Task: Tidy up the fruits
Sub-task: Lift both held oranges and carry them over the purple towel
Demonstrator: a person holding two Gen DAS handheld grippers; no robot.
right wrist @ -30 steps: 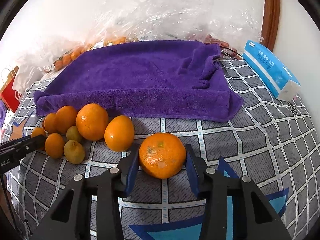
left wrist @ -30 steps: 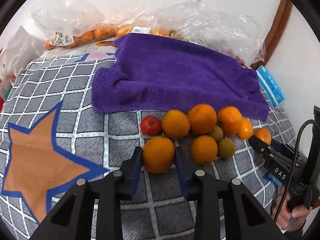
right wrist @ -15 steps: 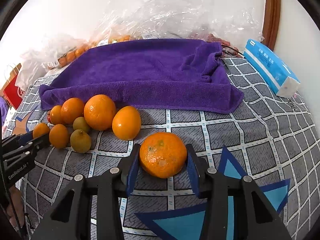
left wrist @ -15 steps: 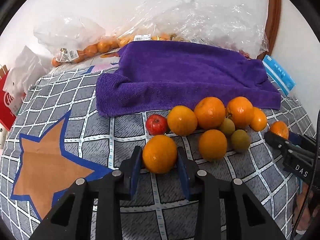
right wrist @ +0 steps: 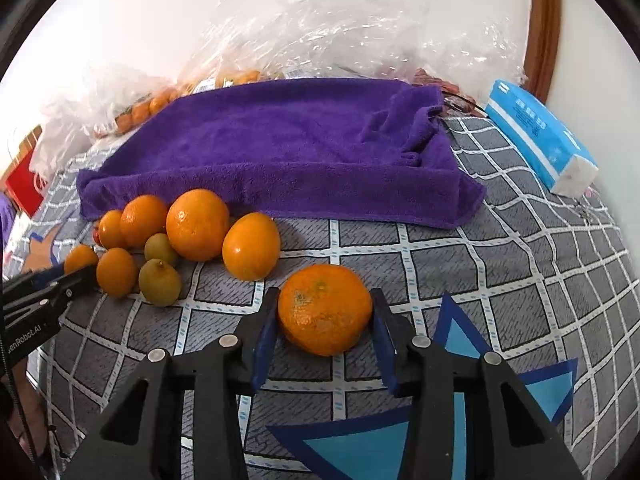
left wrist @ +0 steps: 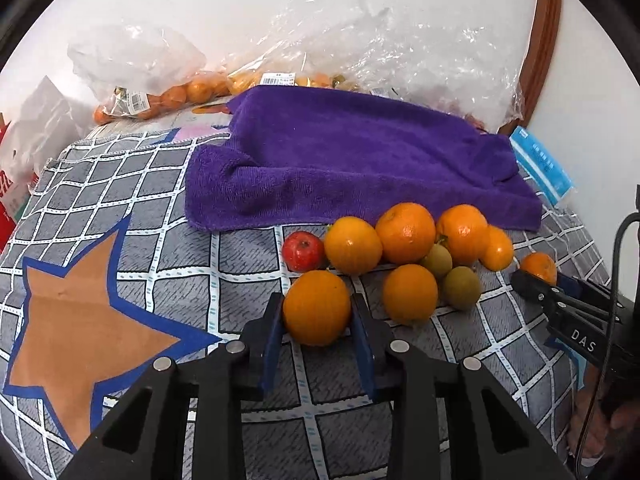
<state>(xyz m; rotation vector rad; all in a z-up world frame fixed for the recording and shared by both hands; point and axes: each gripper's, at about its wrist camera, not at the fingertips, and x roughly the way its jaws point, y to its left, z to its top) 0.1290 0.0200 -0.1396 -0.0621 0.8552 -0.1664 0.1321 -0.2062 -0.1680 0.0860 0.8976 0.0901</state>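
Note:
My left gripper (left wrist: 317, 312) is shut on a smooth orange (left wrist: 317, 307) and holds it over the checked cloth (left wrist: 140, 208). My right gripper (right wrist: 325, 314) is shut on a mottled mandarin (right wrist: 325, 309). A cluster of loose fruit lies in front of the purple towel (left wrist: 360, 160): several oranges (left wrist: 405, 233), two green-brown fruits (left wrist: 461, 287) and a small red apple (left wrist: 303, 251). The same cluster (right wrist: 197, 224) shows at the left of the right wrist view, in front of the towel (right wrist: 288, 148). The right gripper with its mandarin appears at the right edge of the left wrist view (left wrist: 538, 270).
Clear plastic bags of small oranges (left wrist: 160, 96) and crumpled plastic (right wrist: 340, 32) lie behind the towel against the wall. A blue-and-white tissue pack (right wrist: 540, 136) lies at the right. A red box (right wrist: 24, 188) stands at the far left.
Both grippers have lifted and drawn back a little with their fruit still gripped. The fruit cluster has not moved.

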